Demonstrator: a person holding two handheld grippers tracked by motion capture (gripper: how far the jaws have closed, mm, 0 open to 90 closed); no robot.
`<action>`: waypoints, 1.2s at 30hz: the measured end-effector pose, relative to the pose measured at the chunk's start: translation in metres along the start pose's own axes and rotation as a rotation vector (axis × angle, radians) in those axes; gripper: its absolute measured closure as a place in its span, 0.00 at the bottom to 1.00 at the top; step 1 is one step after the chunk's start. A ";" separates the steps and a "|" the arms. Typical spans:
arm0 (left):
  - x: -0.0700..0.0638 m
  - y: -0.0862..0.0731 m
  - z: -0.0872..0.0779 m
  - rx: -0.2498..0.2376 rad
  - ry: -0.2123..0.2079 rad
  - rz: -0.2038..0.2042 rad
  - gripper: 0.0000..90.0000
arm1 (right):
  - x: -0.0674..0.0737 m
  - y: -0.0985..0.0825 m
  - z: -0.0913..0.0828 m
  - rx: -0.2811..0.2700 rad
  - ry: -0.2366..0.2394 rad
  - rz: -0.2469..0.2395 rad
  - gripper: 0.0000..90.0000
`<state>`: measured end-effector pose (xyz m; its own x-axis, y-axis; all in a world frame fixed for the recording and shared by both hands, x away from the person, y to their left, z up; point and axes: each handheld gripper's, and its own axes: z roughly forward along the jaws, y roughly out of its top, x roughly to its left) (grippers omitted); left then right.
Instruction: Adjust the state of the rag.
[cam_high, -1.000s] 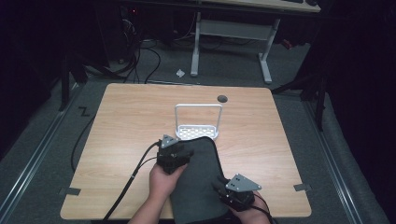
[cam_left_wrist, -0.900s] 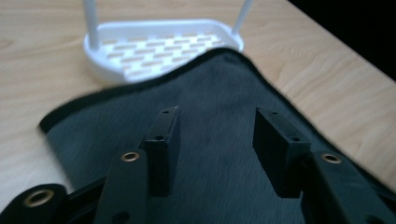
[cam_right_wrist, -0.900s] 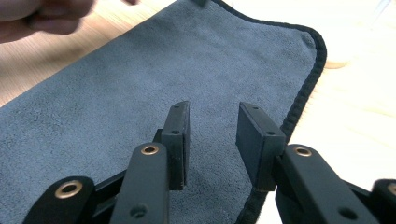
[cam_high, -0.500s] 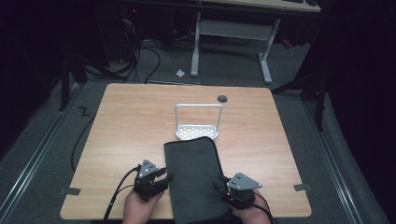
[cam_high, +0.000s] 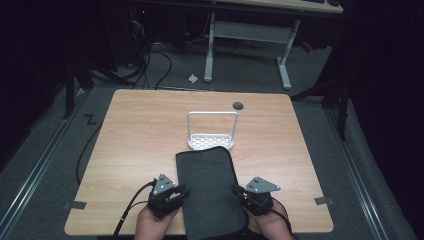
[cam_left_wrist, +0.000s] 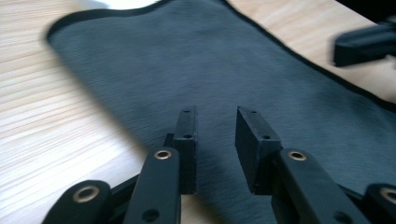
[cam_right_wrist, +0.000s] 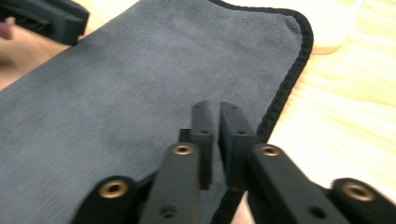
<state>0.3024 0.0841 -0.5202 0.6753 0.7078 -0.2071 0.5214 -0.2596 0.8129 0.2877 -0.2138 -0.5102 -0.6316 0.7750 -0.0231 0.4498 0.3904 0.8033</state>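
A dark grey cloth (cam_high: 207, 190) with a black hem lies flat on the wooden table (cam_high: 140, 135), its near end at the front edge. My left gripper (cam_high: 181, 192) is at the cloth's left edge. In the left gripper view its jaws (cam_left_wrist: 215, 116) have just been closing; a gap remains, with the cloth (cam_left_wrist: 210, 60) just beneath them. My right gripper (cam_high: 236, 190) is at the cloth's right edge. In the right gripper view its jaws (cam_right_wrist: 215, 109) have just closed, nearly together, over the hem of the cloth (cam_right_wrist: 140, 84).
A white wire rack (cam_high: 212, 127) stands upright just beyond the cloth's far end. A round hole (cam_high: 238, 105) is near the table's far edge. A desk frame and cables lie on the dark floor beyond. Bare wood spreads left and right of the cloth.
My left hand has come off the top of the cloth, back toward me, to its left edge. The right hand has stayed in place.
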 end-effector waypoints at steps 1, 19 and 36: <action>0.000 0.000 0.000 0.000 0.000 0.000 0.78 | 0.000 0.000 0.000 0.000 0.000 0.000 0.99; 0.019 -0.006 0.011 0.117 -0.001 0.001 0.91 | -0.024 0.022 0.060 0.146 -0.041 0.001 1.00; 0.018 -0.015 -0.008 0.183 -0.095 0.011 0.90 | 0.006 -0.005 0.024 0.130 0.056 -0.030 0.97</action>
<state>0.3025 0.1061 -0.5315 0.7230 0.6416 -0.2563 0.5940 -0.3877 0.7049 0.2970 -0.1996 -0.5289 -0.6788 0.7343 -0.0096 0.5061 0.4771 0.7185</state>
